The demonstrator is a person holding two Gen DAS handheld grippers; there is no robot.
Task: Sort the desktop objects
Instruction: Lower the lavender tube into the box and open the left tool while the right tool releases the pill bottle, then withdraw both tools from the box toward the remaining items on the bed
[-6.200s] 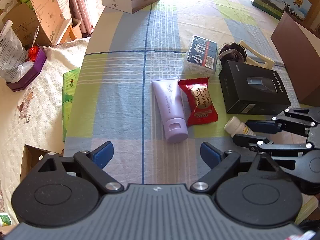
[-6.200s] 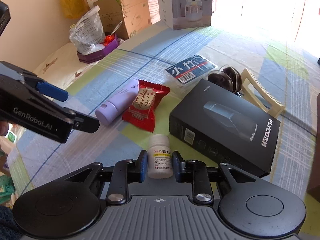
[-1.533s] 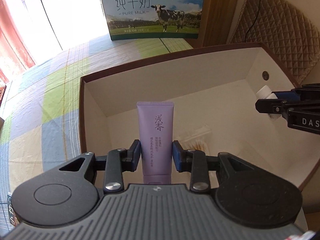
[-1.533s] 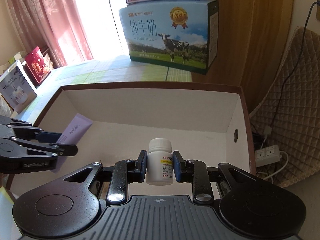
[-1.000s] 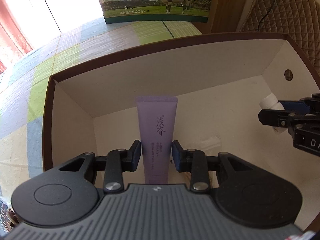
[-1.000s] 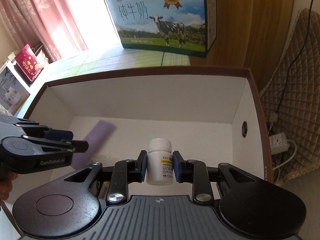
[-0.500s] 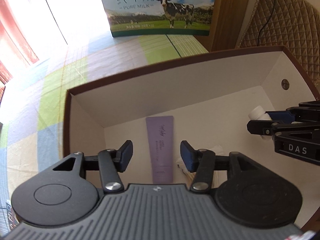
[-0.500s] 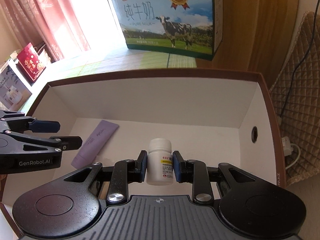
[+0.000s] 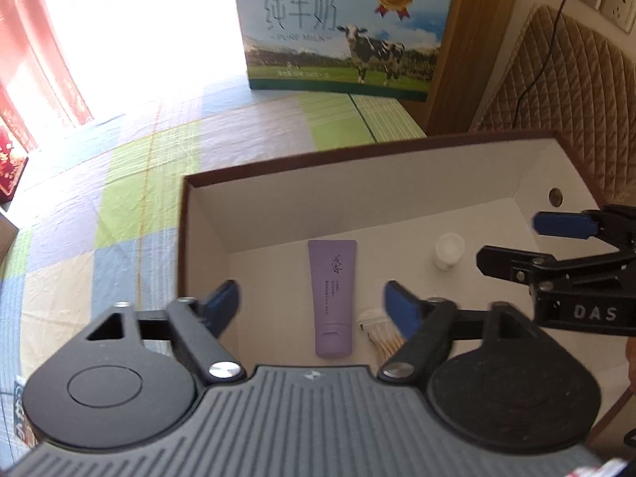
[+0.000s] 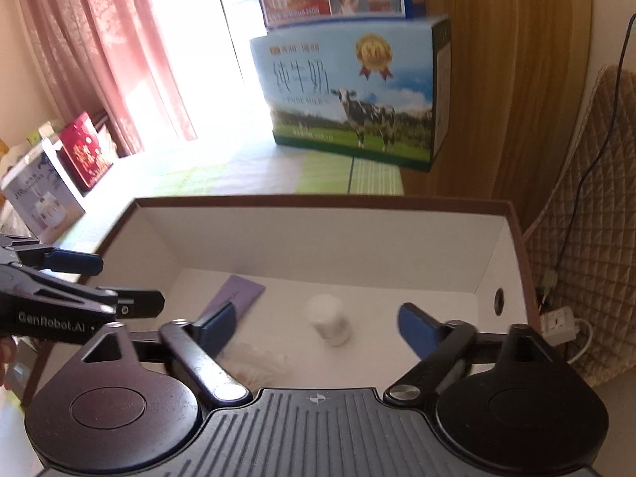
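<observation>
A brown-rimmed cardboard box with a white inside sits on the checked tablecloth. The purple tube lies flat on its floor, cap toward me. The white pill bottle stands farther right; in the right wrist view the bottle is blurred. My left gripper hovers above the tube, its jaws opening, pads clear of it. My right gripper hangs above the bottle, jaws opening and apart from it. Each gripper shows in the other's view: the right gripper, the left gripper.
A bundle of cotton swabs lies on the box floor beside the tube. A blue milk carton stands behind the box. A wooden panel and a quilted chair back rise at the right. Gift boxes sit far left.
Both grippers opened wide and rose. The tube left the left jaws and now lies on the box floor. The pill bottle left the right jaws and is down in the box.
</observation>
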